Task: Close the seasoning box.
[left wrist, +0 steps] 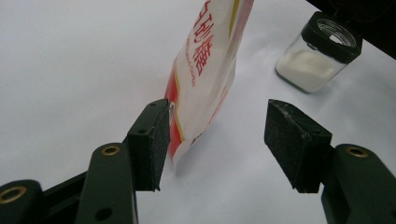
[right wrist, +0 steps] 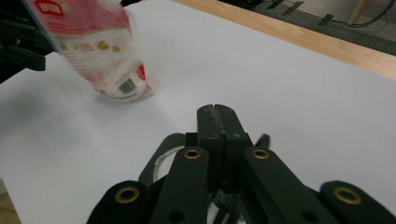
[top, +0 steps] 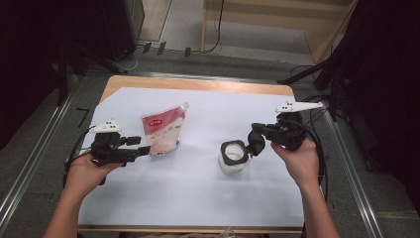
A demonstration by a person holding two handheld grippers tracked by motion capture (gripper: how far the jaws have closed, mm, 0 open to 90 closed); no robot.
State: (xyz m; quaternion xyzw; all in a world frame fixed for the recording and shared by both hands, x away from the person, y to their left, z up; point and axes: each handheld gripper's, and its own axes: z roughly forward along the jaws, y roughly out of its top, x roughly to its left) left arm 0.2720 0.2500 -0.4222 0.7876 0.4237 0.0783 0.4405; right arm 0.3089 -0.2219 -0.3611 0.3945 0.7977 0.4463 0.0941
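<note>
A red and white pouch (top: 162, 131) with a spout stands tilted on the white sheet, left of centre. My left gripper (top: 143, 147) is at the pouch's lower left corner. In the left gripper view its jaws (left wrist: 219, 119) stand open around the pouch's (left wrist: 205, 74) bottom edge; one pad (left wrist: 156, 140) touches the pouch, the other stands apart. A glass jar (top: 233, 157) with a black collar and white powder stands right of centre, its mouth uncovered. My right gripper (top: 254, 144) hovers at the jar's right rim, shut with nothing between its pads (right wrist: 215, 114).
The white sheet (top: 198, 193) covers most of the wooden table (top: 198, 84). Cables trail off the table's right side (top: 317, 148). Metal rails run along the floor on both sides. A wooden frame (top: 277, 20) stands beyond the far edge.
</note>
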